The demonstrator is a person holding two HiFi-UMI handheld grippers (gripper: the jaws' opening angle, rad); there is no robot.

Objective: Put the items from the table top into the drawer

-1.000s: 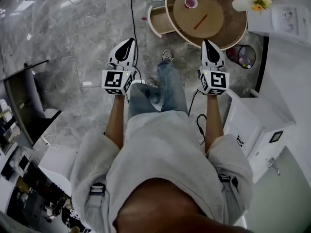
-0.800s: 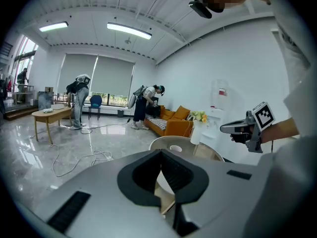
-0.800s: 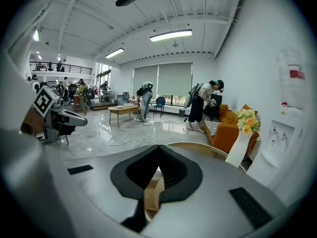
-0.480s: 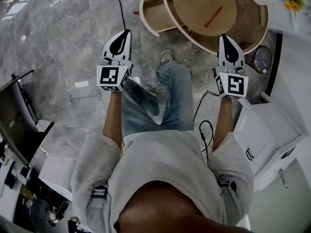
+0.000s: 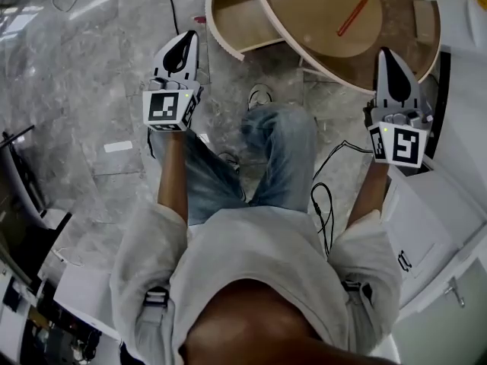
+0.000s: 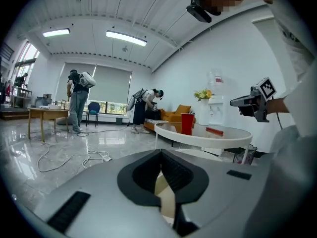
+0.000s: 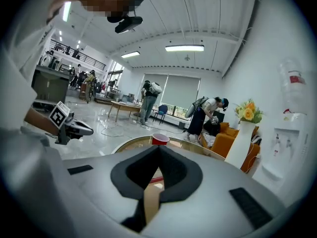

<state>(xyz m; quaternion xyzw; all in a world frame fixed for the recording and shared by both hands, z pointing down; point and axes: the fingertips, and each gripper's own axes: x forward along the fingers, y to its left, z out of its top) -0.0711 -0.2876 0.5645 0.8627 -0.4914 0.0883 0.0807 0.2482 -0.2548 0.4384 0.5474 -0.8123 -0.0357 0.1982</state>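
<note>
A round wooden table (image 5: 319,10) stands ahead with a red pen (image 5: 351,17) lying on it. Its curved drawer (image 5: 236,17) is pulled open on the left side and looks empty. A red cup (image 6: 187,123) stands on the table beside the red pen (image 6: 214,131); the red cup (image 7: 160,139) also shows in the right gripper view. My left gripper (image 5: 187,38) is shut and empty, held short of the drawer. My right gripper (image 5: 386,55) is shut and empty at the table's right edge. In their own views the left gripper (image 6: 160,152) and right gripper (image 7: 158,148) show jaws closed.
A white cabinet (image 5: 430,204) stands close on my right. A black cable (image 5: 323,196) trails on the marble floor by the person's legs. A vase of flowers (image 7: 246,133) is beyond the table. Two people (image 6: 79,100) stand far off.
Both grippers have sunk and spread apart, the right one shifting right along the table's edge. The table has slid up the head view, and the cup has left its top edge.
</note>
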